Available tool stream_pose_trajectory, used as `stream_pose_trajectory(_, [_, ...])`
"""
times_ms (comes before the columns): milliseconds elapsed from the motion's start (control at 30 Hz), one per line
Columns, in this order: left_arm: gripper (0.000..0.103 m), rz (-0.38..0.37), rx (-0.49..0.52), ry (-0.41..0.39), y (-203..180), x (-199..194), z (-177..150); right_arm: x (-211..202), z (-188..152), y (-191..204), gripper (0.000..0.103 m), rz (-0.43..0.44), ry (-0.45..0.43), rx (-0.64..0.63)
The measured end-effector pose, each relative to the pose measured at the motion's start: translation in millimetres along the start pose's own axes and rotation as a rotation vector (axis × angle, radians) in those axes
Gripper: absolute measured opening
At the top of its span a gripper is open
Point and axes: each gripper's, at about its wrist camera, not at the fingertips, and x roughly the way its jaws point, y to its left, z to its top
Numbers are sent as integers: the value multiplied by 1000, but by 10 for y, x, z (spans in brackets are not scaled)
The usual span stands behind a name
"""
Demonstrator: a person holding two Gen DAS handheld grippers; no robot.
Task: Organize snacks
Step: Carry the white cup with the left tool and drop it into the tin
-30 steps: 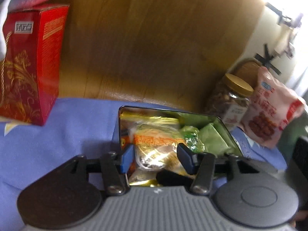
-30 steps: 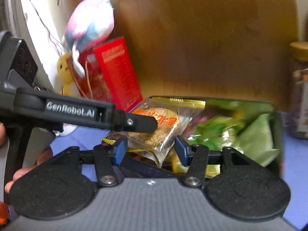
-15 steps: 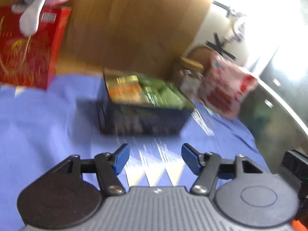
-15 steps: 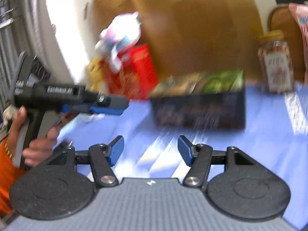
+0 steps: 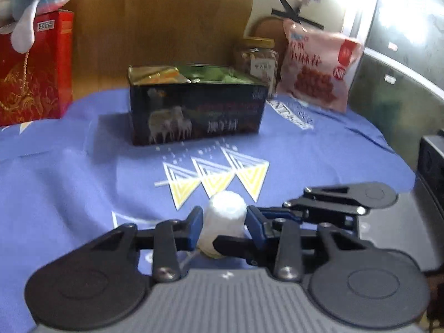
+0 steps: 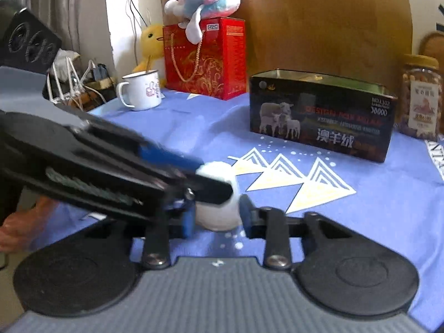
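Where: The white wrapped snack (image 5: 224, 211) sat at the near edge of the blue tablecloth (image 5: 69, 180), well apart from the open tin (image 5: 194, 116) of packets behind it.
Left tongs: Your left gripper (image 5: 223, 223) had just been closing. Its blue pads pressed the snack's two flanks, so it was narrow and holding.
Right tongs: Your right gripper (image 6: 217, 217) had also just been closing. It was clamped on the same snack from a crossing angle, one finger lying across the front.
Handling: It looked light and soft, probably a thin, crinkly wrapper over something squashable. A gentle squeeze should have served, and two grips at once risked crushing or tearing it.
Hold: The mid-body, where the sides ran fullest, looked the safest place. The domed top would likely have slipped.
Axis: It was a stubby shape, its long axis roughly upright and leaning slightly.
Pointing: The rounded end was up and towards the tin. The base was hidden behind the fingers, so you could not tell whether it touched the cloth.
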Motion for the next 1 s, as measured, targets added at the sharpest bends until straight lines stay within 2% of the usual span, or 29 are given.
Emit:
stream_pose_trajectory(133, [34,-50,-25,-40,25,-57,290,-119,147,-53,32,-50,-77,-29])
stream_pose_trajectory(267, [34,-86,-31,-96,15,61,902,-162,566,-358,32,-123,-153,-58])
stream_pose_trajectory(367, [35,-99,-16,-125,-16,362,1430,-56,914,-749,32,-173,-188,-55])
stream_pose_trajectory(500, [34,-95,-57,-86,73,879,1862,246,1165,-1352,33,-142,-170,25])
stream_pose_trajectory(600, [38,-100,-106,8,178,1208,1932,494,1160,-1629,36,-100,-94,84])
stream_pose_trajectory(700, [42,-59,-125,64,230,1312,1939,518,1133,-1737,37,-52,-84,162])
stream_pose_trajectory(767, [49,-15,-129,54,239,1223,1965,465,1142,-1761,38,-51,-92,192])
stream_pose_trajectory(800, [52,-1,-132,42,249,1170,1993,434,1142,-1769,42,-58,-93,205])
stream_pose_trajectory(900, [51,41,-136,-24,259,956,2032,240,1085,-1761,42,-65,-133,252])
stream_pose_trajectory(1000, [51,34,-159,-100,189,699,1874,-50,899,-1660,42,-63,-204,315])
